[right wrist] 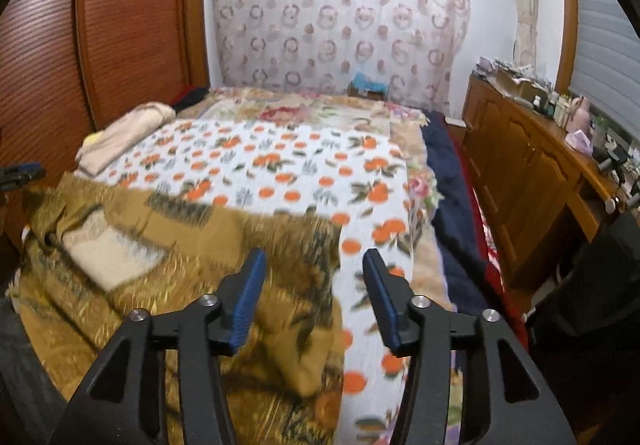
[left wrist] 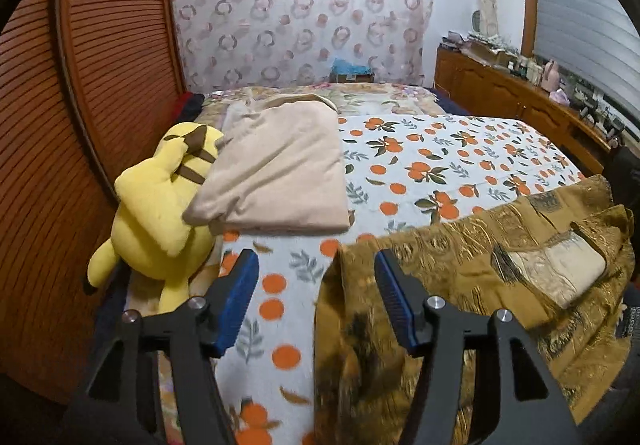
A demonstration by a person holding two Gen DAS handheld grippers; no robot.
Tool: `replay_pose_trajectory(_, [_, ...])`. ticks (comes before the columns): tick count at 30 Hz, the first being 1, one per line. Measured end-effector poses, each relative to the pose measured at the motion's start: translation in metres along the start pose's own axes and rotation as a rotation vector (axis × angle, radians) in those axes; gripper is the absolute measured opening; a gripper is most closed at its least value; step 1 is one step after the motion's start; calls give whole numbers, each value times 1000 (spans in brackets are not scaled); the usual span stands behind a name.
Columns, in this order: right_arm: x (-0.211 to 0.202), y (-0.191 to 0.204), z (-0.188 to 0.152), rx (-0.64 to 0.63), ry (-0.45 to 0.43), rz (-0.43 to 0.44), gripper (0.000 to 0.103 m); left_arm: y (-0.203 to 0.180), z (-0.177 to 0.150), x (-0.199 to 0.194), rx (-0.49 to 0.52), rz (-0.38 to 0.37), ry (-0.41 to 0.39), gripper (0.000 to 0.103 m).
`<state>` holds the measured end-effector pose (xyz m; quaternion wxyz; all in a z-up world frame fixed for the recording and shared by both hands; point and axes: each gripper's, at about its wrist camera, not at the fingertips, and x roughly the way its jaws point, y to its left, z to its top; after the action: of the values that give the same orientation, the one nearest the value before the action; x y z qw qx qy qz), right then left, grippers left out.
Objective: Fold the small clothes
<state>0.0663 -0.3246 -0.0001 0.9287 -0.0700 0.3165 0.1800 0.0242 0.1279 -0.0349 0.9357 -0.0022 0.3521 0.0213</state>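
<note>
**Both tongs spread over the gold garment's near corners**

I see my left gripper (left wrist: 316,265) with jaws spread, nothing pinched. The gold patterned garment (left wrist: 460,277) lies flat on the orange-print blanket (left wrist: 440,149); its left edge falls between my left jaws, the right pad over the cloth, the left pad over bare blanket. My right gripper (right wrist: 314,265) is likewise spread and empty; the garment's right edge (right wrist: 336,245) runs between its jaws. A folded beige garment (left wrist: 280,173) sits further back, touching a yellow plush toy (left wrist: 160,205), well apart from both tongs.
</note>
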Motion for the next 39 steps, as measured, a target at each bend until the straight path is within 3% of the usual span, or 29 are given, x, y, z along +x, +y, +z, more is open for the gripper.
replay_pose_trajectory(10, [71, 1, 24, -14, 78, 45, 56, -8, 5, 50, -5, -73, 136, 60])
replay_pose_trajectory(14, [92, -2, 22, -4, 131, 73, 56, 2, -1, 60, -39, -40, 156, 60])
replay_pose_trajectory(17, [103, -5, 21, -11, 156, 41, 56, 6, -5, 66, -59, -58, 170, 60])
replay_pose_trajectory(27, [127, -13, 8, 13, 241, 59, 56, 3, -11, 75, -52, -119, 197, 58])
replay_pose_trajectory(35, [131, -13, 8, 27, 273, 51, 56, 5, -12, 78, -89, -182, 202, 28])
replay_pose_trajectory(37, [131, -11, 7, 16, 269, 61, 46, 3, -13, 78, -90, -204, 205, 16])
replay_pose_trajectory(39, [129, -7, 7, 6, 259, 104, 19, 2, -13, 76, -101, -197, 200, 9])
